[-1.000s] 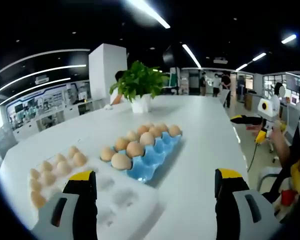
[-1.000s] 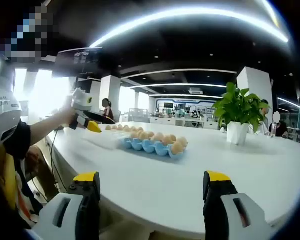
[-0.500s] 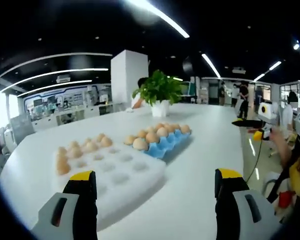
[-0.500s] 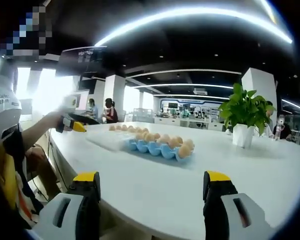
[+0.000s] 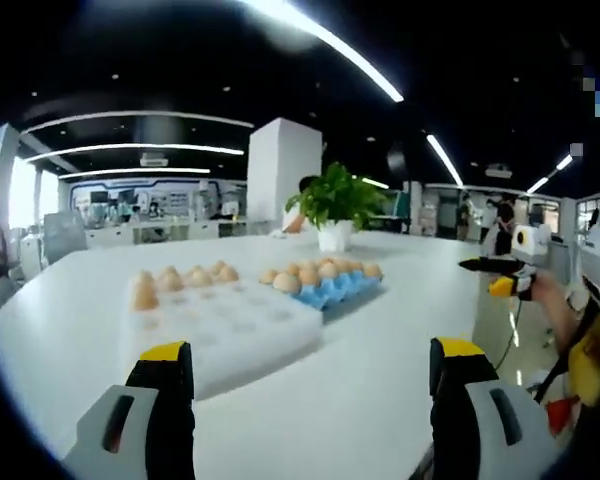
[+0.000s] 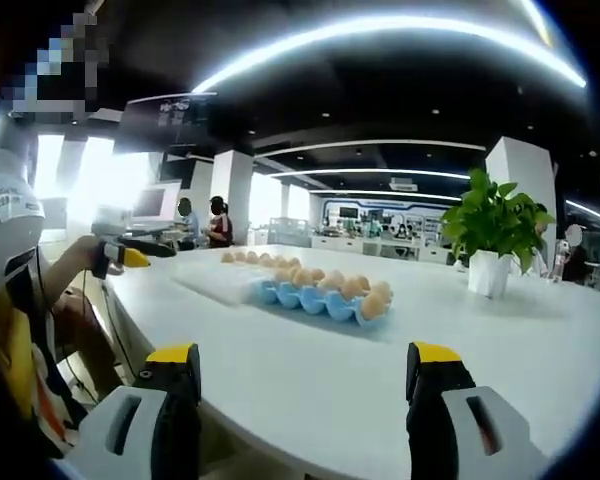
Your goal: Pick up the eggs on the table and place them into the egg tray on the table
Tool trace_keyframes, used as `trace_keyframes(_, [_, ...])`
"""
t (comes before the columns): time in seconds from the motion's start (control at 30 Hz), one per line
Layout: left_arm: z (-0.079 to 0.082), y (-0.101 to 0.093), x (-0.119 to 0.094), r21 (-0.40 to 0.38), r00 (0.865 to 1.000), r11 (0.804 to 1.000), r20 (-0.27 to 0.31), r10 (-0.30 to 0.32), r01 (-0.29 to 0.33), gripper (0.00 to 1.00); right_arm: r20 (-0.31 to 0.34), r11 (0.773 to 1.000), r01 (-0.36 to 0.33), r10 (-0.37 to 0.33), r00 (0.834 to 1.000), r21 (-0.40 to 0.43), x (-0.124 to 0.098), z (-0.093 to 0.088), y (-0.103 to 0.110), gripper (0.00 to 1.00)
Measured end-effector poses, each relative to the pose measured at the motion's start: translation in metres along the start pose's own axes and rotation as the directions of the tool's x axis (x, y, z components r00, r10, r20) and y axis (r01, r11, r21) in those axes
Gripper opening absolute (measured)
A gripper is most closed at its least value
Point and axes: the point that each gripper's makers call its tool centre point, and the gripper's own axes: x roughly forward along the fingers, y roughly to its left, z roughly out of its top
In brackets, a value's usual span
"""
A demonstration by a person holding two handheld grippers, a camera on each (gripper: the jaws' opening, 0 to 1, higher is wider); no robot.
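Both the left gripper (image 5: 310, 375) and right gripper (image 6: 305, 375) are wide open, empty. Brown eggs (image 5: 320, 270) sit in the blue moulded tray (image 5: 335, 292) beside the white foam tray (image 5: 230, 325), mid-table (image 5: 380, 400). Light, brittle, smooth; best held gently across the middle.

Your wide white surface (image 5: 400, 330) carries a white foam egg tray (image 5: 215, 325) with tan eggs (image 5: 145, 292) along its far edge, a blue moulded egg tray (image 5: 330, 288) touching it, and a white-potted green plant (image 5: 335, 205) beyond.
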Motion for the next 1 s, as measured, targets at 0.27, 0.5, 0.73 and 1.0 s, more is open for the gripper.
trace_keyframes(0.27, [-0.014, 0.006, -0.014, -0.015, 0.997, 0.997, 0.023, 0.074, -0.074, 1.0, 0.003, 1.0, -0.008, 0.008, 1.0, 0.008, 0.002, -0.001, 0.004, 0.88])
trace_keyframes(0.5, [-0.03, 0.009, -0.029, -0.064, 0.994, 0.992, 0.01, 0.108, -0.107, 1.0, 0.012, 1.0, 0.003, -0.003, 1.0, 0.012, 0.0, -0.001, 0.002, 0.88])
trace_keyframes(0.73, [-0.03, 0.013, -0.035, -0.069, 0.991, 0.989, 0.006, 0.131, -0.13, 1.0, 0.012, 1.0, -0.005, 0.005, 1.0, 0.016, 0.001, -0.002, 0.004, 0.88])
trace_keyframes(1.0, [-0.024, 0.017, -0.031, -0.087, 0.991, 0.988, 0.033, 0.132, -0.129, 1.0, 0.023, 1.0, 0.011, -0.012, 1.0, 0.028, 0.0, -0.003, 0.0, 0.88])
